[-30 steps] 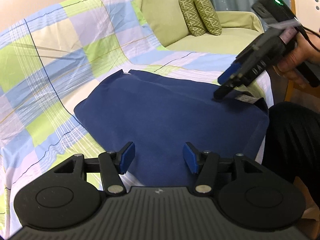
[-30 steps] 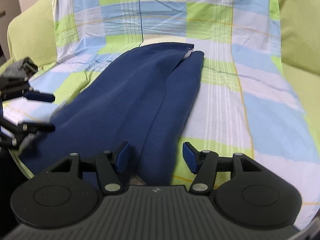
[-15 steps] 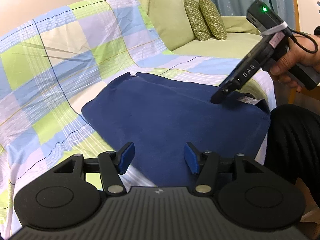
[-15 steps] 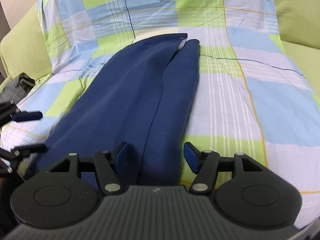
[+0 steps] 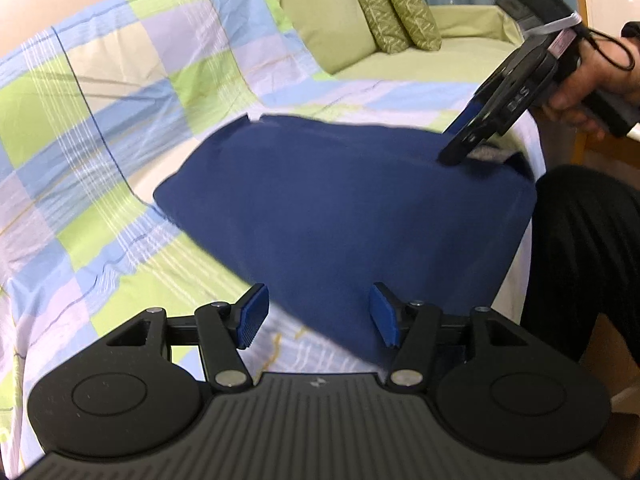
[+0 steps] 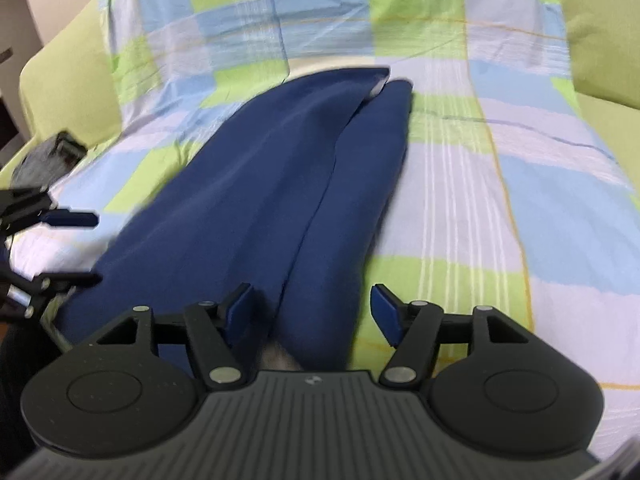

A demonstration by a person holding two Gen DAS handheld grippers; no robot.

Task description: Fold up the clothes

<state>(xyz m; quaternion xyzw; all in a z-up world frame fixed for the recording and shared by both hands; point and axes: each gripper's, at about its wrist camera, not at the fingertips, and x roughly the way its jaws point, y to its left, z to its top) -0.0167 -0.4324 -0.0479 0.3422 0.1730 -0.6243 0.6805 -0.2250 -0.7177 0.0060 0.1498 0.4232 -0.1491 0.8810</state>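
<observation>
The left gripper (image 5: pixel 318 316) has its fingers spread wide; the right gripper (image 6: pixel 312 312) likewise, angled downward in a bare hand (image 5: pixel 588 92).

We count one dark blue garment (image 5: pixel 344 208) lying on one checked sheet (image 5: pixel 120 128). We see two patterned green cushions (image 5: pixel 396 16), side by side on one green sofa (image 5: pixel 404 68). We hold two grippers, the left gripper (image 5: pixel 316 316) and the right gripper (image 6: pixel 312 312), each with two blue-padded fingers.
</observation>
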